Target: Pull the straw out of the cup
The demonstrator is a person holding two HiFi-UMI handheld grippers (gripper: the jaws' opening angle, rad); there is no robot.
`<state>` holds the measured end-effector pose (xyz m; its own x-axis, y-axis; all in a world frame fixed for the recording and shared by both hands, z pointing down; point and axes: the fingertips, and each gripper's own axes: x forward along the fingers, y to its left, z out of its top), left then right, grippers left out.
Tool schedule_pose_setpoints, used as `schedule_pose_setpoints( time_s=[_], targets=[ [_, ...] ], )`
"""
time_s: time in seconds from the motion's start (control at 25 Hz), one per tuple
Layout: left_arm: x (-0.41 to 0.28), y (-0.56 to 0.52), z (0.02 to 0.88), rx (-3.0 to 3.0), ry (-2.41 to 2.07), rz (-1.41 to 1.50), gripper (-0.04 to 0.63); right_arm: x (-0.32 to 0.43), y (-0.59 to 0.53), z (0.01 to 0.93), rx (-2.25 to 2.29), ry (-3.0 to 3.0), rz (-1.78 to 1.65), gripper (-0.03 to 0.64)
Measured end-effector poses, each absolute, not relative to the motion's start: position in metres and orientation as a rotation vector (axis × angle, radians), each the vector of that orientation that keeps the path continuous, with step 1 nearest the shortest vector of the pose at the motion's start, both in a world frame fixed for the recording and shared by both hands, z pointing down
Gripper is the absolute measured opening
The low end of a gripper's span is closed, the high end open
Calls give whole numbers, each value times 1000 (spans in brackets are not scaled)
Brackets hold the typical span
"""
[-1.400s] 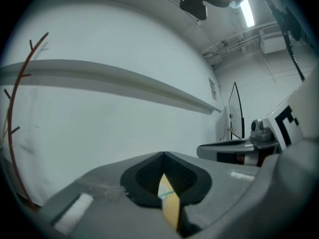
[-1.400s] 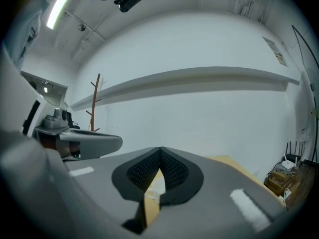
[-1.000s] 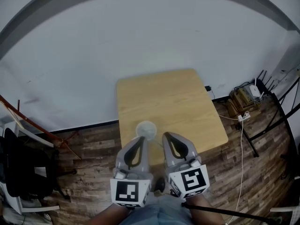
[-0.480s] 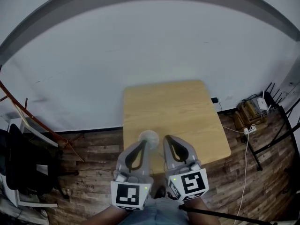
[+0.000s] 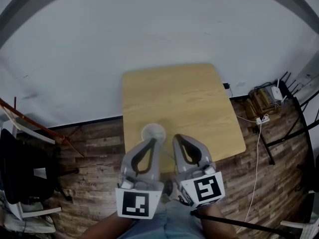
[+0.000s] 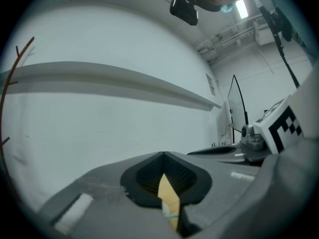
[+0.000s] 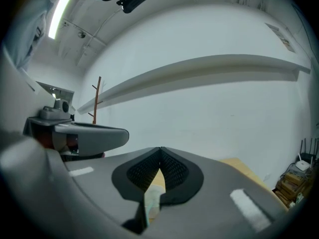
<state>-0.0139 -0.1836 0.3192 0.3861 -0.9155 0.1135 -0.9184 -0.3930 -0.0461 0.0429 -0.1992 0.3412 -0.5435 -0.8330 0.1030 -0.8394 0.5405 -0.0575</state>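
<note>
Wooden table [image 5: 174,91]: light-coloured, set against a white wall, with only the cup on it.
Cup [image 5: 153,132]: pale and translucent, upright near the table's near edge, just ahead of the left gripper's tips.
Straw: not plainly visible from above. Low in the slot of the left gripper view a thin teal streak crossed something pale. That may have been the straw at the cup, but it was too small to tell.
Left gripper [image 5: 152,142]: jaws closed tip to tip with nothing pinched between them. It pointed toward the cup and lay close to level.
Right gripper [image 5: 176,139]: jaws also closed and empty. It was held just beside the left one, with its tips a little to the right of the cup.
Done so far: judged to be nothing beyond bringing both claws up to the cup. Neither claw held the cup or the straw, and no straw lay on the table.
Still to do: probably open the claws, steady the cup with one, pinch the straw with the other and draw it upward until clear of the rim.
Risk: the cup looked light and stood close to the edge, so a nudge from closed tips could tip it.
</note>
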Motion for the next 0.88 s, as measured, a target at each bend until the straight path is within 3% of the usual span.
schedule_pose_setpoints(
  time_s=[0.24, 0.56, 0.88],
  targets=[
    [-21, -197, 346, 2545, -1655, 234, 17, 39, -206, 367, 1453, -2665, 226, 19],
    [-27, -199, 397, 2476, -1536, 299, 18, 14, -198, 415, 1331, -2572, 297, 151],
    [-40, -197, 446, 2360, -1474, 354, 18, 12, -198, 461, 1307, -2484, 375, 153]
  ],
)
